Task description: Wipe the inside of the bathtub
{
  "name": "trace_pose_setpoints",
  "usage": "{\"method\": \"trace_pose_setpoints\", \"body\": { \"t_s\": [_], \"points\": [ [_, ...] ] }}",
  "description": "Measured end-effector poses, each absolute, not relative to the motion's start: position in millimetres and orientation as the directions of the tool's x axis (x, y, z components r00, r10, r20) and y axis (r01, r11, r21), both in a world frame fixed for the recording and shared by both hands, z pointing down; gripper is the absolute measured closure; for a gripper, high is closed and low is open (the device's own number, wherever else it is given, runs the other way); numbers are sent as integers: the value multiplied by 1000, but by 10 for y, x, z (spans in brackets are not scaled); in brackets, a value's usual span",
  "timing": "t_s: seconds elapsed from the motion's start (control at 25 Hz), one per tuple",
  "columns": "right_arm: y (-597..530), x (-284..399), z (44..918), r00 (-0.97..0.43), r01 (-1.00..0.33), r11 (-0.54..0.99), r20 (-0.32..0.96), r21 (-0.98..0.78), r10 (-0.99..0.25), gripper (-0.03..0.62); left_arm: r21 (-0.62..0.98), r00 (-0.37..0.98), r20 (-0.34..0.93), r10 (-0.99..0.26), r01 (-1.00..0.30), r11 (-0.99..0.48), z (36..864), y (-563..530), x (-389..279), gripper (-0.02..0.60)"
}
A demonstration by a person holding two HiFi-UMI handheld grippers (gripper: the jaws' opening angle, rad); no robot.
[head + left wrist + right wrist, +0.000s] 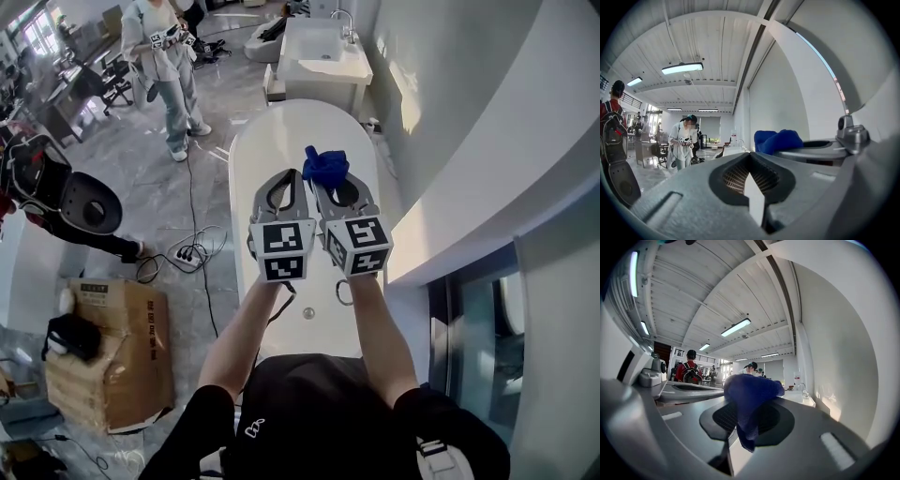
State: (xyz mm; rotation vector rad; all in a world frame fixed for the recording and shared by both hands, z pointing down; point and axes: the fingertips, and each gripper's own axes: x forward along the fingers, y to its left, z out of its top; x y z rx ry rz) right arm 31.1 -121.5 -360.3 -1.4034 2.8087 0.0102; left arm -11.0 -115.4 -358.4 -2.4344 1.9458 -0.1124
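Note:
The long white bathtub (246, 159) runs away from me in the head view. Both grippers are held side by side above its middle, pointing along it. My right gripper (330, 184) is shut on a bunched blue cloth (325, 166), which sticks out past its tips. In the right gripper view the cloth (751, 397) is clamped between the jaws and a fold hangs down. My left gripper (296, 180) is shut with nothing in it; its tips (750, 157) meet. The left gripper view also shows the cloth (780, 139) just to its right.
A drain (308, 312) lies in the tub floor near me. A curved white wall (469, 141) borders the tub's right side. A washbasin unit (319, 52) stands beyond the far end. On the left floor are cables (183, 251), a cardboard box (112, 347) and a standing person (169, 66).

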Motion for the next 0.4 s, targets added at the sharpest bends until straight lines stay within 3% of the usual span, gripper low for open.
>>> {"method": "trace_pose_setpoints", "body": {
  "t_s": [0.4],
  "points": [
    [-1180,327,-3646,-601,-799,601,-7,-9,-799,517,-85,212,23,-977,-973,-213,-3668,-1118,-77,578]
  ]
}}
